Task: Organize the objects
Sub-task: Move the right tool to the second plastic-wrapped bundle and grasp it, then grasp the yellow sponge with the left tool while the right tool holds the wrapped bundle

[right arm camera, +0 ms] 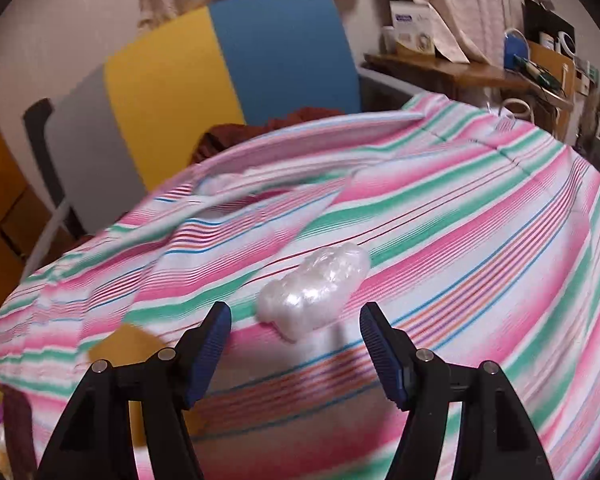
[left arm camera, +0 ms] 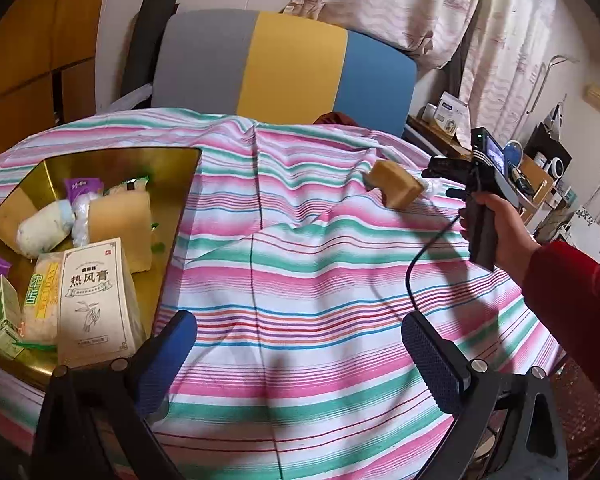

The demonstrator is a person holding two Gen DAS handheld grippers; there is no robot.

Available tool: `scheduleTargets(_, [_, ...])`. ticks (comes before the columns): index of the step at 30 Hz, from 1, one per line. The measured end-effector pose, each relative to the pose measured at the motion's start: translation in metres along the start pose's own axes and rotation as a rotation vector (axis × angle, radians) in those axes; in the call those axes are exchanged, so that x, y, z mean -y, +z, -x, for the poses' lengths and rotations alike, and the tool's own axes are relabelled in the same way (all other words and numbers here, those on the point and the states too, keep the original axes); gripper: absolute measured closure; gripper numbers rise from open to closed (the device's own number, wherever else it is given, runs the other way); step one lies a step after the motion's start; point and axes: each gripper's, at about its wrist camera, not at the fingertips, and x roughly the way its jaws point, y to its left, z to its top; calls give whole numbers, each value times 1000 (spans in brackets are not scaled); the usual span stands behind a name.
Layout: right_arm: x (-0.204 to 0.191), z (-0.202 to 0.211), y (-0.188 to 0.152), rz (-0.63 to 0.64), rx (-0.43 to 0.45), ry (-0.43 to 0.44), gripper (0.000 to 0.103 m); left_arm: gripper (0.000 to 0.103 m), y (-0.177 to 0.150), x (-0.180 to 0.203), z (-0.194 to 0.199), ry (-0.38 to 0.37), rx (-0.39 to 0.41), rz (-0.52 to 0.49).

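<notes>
Two grippers, both with jaws spread and empty. My right gripper (right arm camera: pixel 294 350) hovers just short of a white plastic-wrapped bundle (right arm camera: pixel 314 290) on the striped cloth (right arm camera: pixel 480 240) — long axis slanting near-left to far-right. Left gripper (left arm camera: pixel 296 354) sits beside the gold tray (left arm camera: pixel 180 168) — tan block (left arm camera: pixel 396 186) farther off.

The tablecloth (left arm camera: pixel 300 280) is striped pink, green, white, blue and red. The tray (left arm camera: pixel 172 184) at its left edge is gold. The sponge block (left arm camera: pixel 396 188) is tan. The plastic-wrapped bundle (right arm camera: pixel 316 292) is pearly white. Both grippers' pads (right arm camera: pixel 380 356) are dark blue. The chair back (left arm camera: pixel 284 64) is grey, yellow and blue.
</notes>
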Motion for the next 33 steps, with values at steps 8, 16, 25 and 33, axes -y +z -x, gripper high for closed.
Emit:
scheduleTargets(8, [13, -34, 3, -7, 0, -15, 59, 0, 1, 2, -5, 8, -9, -7])
scheduleTargets(16, [15, -16, -23, -6, -36, 151, 63, 0, 6, 9, -11, 9, -13, 1])
scheduleTargets(25, [-9, 49, -78, 27, -30, 375, 63, 0, 36, 11, -13, 58, 53, 31])
scheduleTargets(33, [18, 62, -105, 24, 31, 93, 63, 0, 74, 49, -53, 31, 54, -26])
